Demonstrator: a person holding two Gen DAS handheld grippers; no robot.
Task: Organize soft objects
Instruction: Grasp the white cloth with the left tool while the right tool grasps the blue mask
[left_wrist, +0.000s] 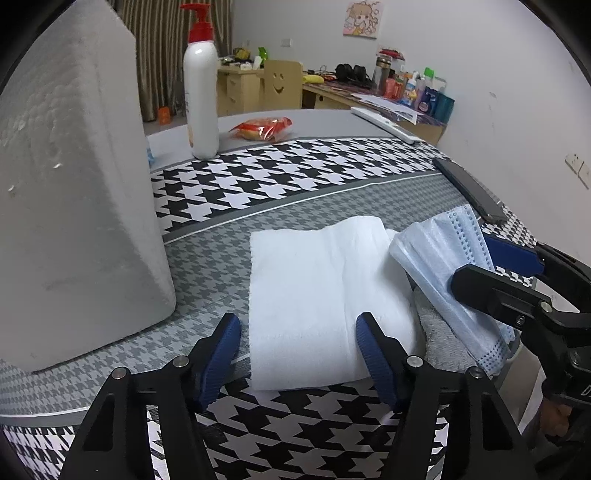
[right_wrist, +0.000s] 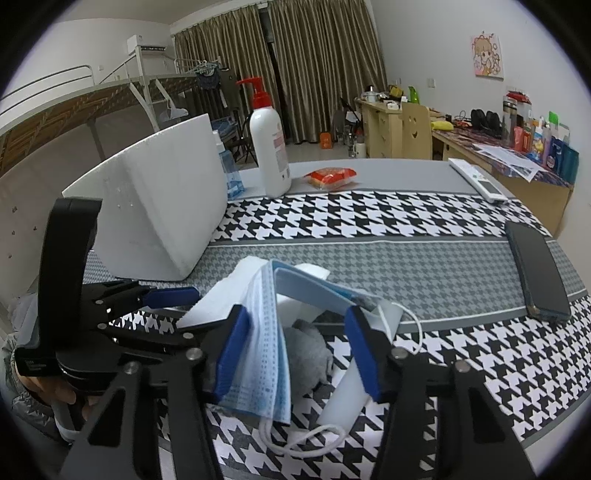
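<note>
A folded white tissue (left_wrist: 314, 302) lies on the houndstooth tablecloth (left_wrist: 277, 177). My left gripper (left_wrist: 297, 354) is open with its fingers on either side of the tissue's near edge. A blue face mask (left_wrist: 450, 273) lies over the tissue's right side and over a grey fuzzy cloth (left_wrist: 439, 339). My right gripper (right_wrist: 295, 347) is open, straddling the mask (right_wrist: 266, 350) and the grey cloth (right_wrist: 310, 350), not gripping either. The tissue (right_wrist: 240, 280) lies under the mask there. The right gripper (left_wrist: 498, 273) shows at the right of the left wrist view, the left gripper (right_wrist: 173, 306) at the left of the right wrist view.
A white foam box (left_wrist: 74, 184) stands at the left. A white pump bottle (left_wrist: 201, 96) and a red snack packet (left_wrist: 262, 127) stand at the back. A black phone (right_wrist: 535, 273) and a white remote (right_wrist: 476, 179) lie at the right.
</note>
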